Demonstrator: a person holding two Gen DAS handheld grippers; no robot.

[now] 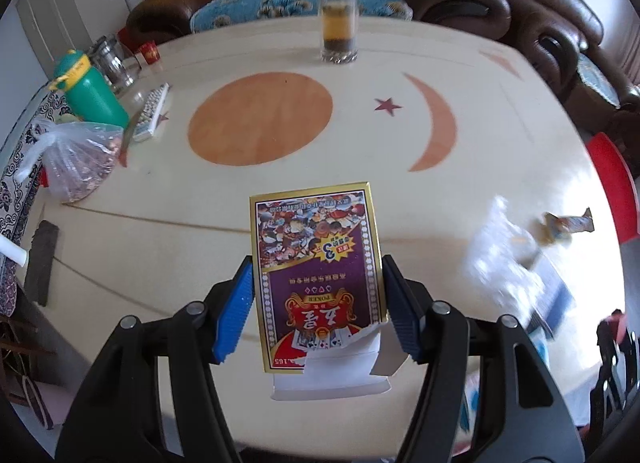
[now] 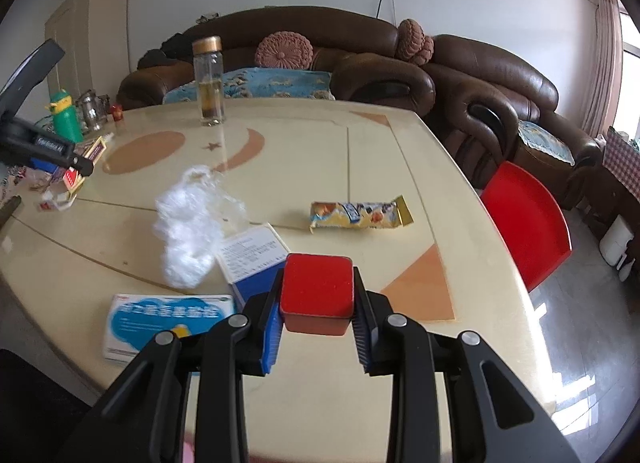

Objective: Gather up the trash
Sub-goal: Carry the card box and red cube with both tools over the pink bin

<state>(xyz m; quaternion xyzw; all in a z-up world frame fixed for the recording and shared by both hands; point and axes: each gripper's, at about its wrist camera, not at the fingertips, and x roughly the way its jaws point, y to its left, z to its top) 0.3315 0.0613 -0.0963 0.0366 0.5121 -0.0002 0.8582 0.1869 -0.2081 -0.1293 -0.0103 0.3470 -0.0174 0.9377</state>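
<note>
Collection looks barely begun: left gripper (image 1: 318, 303) clamps the torn card box (image 1: 316, 271) at lower centre, right gripper (image 2: 316, 317) grips a red tin (image 2: 317, 293). Crumpled plastic (image 2: 188, 223), snack wrapper (image 2: 360, 215) and two cartons (image 2: 252, 259) remain mid-frame on the surface (image 2: 400, 151).
</note>
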